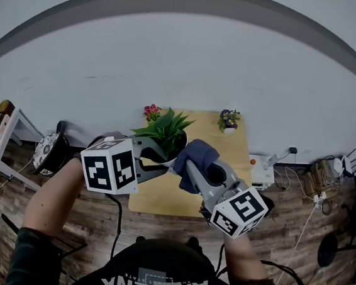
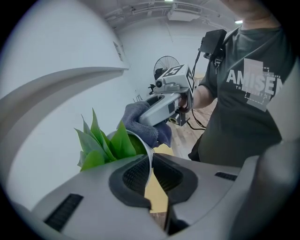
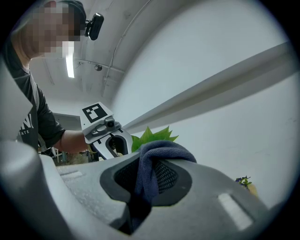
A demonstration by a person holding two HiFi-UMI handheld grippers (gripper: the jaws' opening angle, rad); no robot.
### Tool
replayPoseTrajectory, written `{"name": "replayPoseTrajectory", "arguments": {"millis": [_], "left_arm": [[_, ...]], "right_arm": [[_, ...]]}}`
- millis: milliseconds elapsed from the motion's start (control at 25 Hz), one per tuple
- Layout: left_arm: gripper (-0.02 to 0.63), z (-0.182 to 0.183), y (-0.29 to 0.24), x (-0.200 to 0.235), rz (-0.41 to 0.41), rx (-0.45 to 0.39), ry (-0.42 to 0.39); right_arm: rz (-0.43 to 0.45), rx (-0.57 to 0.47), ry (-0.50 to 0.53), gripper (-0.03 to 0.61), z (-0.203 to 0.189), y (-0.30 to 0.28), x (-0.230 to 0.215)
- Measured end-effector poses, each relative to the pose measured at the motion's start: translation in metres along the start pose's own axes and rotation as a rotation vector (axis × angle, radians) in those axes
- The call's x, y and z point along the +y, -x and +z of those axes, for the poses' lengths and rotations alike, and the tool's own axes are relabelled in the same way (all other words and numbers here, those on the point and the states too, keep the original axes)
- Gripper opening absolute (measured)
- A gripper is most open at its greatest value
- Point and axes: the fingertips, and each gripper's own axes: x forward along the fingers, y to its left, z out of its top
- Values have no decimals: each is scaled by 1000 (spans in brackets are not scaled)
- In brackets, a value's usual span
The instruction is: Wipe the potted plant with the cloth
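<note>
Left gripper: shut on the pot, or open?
Shut on the pot: its white rim sits pinched between the jaws of the left gripper.

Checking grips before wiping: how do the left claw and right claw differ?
The left claw grips the white pot by its rim; the right claw grips a bunched dark blue cloth. The left claw's jaws nearly meet, while the right claw's are spread by fabric. Both are clamped shut.
</note>
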Motion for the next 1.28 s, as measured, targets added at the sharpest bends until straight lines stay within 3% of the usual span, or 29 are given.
{"name": "replayPoseTrajectory", "arguments": {"millis": [880, 1040, 1280], "left_arm": [[25, 4, -3, -16, -82, -7, -84], [25, 5, -4, -17, -83, -3, -111], [25, 5, -8, -19, -83, 1, -138]], "right_arm": [[-89, 147, -188, 46, -91, 39, -38], [-99, 107, -166, 46, -69, 44, -41], [-32, 6, -51, 46, 1, 29, -28]]}}
